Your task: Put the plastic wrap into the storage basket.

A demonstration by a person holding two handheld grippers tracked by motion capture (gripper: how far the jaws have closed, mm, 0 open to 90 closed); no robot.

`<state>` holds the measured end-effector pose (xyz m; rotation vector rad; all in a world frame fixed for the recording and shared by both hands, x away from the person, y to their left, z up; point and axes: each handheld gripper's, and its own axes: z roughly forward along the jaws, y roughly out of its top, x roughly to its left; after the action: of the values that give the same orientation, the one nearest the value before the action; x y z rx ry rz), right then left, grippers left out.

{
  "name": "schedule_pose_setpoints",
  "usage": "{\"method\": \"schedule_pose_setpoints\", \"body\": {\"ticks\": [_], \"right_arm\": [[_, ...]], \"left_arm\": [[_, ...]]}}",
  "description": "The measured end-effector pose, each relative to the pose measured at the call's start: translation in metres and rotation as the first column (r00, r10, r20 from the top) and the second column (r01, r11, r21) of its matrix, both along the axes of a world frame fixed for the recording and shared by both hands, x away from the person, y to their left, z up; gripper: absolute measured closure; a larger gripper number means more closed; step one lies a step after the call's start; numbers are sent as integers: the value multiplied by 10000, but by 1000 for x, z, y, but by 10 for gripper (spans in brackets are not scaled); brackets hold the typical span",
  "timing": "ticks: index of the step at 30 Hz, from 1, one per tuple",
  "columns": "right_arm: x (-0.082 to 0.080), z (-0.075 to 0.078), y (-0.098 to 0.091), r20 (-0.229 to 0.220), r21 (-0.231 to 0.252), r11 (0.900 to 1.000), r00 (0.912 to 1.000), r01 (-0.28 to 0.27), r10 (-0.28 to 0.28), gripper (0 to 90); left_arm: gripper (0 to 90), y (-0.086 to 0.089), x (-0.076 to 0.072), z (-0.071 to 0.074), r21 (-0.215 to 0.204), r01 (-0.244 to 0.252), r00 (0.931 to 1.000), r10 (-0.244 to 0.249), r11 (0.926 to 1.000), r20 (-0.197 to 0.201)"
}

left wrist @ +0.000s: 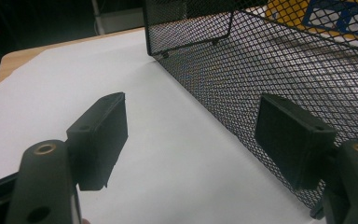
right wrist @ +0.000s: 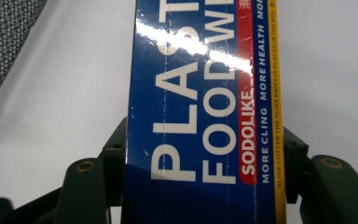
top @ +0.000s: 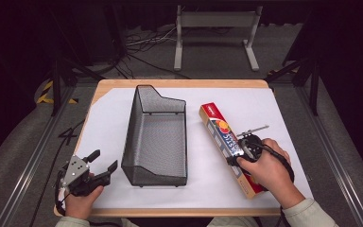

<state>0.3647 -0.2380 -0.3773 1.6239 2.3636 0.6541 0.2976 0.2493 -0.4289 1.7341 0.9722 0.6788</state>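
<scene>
Between the fingers of the right gripper [right wrist: 200, 163], a long blue box of plastic food wrap [right wrist: 205, 93] is clamped across its width, a black pad pressing each long side. In the high view the right gripper [top: 246, 149] grips the box [top: 217, 127] near its middle; the box runs diagonally on the right part of the white surface [top: 108, 123], its far end pointing toward the back edge and its near end under the right hand [top: 267, 170]. The hand comes in from the lower right, wrist bent inward, with open surface between the box and the right edge. The left gripper [top: 101, 163] rests at the near left corner, held by the left hand [top: 82, 201]; its fingers [left wrist: 100, 135] stand wide apart with nothing between them, pointing toward the black mesh basket [top: 156, 137]. In the left gripper view the basket wall [left wrist: 270, 70] lies just beside the right-hand finger. The basket stands in the middle of the surface, between the two grippers, long axis running front to back, and its floor is bare. A broad strip of surface lies free to its left.
</scene>
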Motion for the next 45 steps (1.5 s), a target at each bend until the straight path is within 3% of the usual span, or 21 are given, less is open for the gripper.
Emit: {"method": "schedule_pose_setpoints", "body": {"ticks": [26,45], "right_arm": [[-8,58,2,601,86,9999,9981,-121,115,406],[-4,72,60,468,341,9939,9936,-1045,1028,405]], "left_arm": [[262,0,-1,0,-41,-33,10000,33,10000,8],[262,1,-1,0,2,7,10000,-7,10000,34]]}}
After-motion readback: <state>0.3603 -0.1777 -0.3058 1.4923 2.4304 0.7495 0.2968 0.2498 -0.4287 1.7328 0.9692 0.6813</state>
